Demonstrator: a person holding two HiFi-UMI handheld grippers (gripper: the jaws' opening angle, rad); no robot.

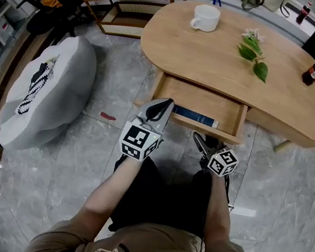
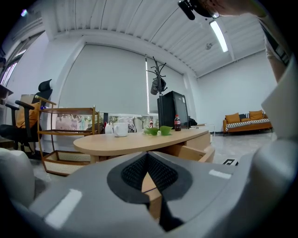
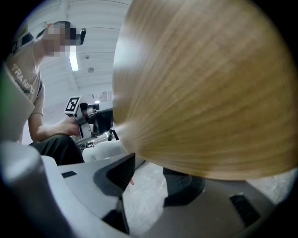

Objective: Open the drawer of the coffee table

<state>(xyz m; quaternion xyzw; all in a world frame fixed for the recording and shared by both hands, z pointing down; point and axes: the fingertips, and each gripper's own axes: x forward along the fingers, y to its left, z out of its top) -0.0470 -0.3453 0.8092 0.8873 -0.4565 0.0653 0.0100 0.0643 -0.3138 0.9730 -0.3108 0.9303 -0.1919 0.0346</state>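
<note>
Most of the job looks done: the drawer point(image 1: 200, 101) stands pulled well out from under the coffee table point(image 1: 215, 60) toward the person, with a blue book point(image 1: 194, 117) lying along its near wall. The left gripper point(image 1: 162, 104) has its fingers point(image 2: 135, 169) clenched on the drawer's near left corner, with wood pinched between the pads. The right gripper point(image 1: 201, 140) sits just near of the drawer front, its fingers point(image 3: 118, 172) spread and holding nothing, only floor between them. What remains, I judge, is at most a short last pull, then letting go.
</note>
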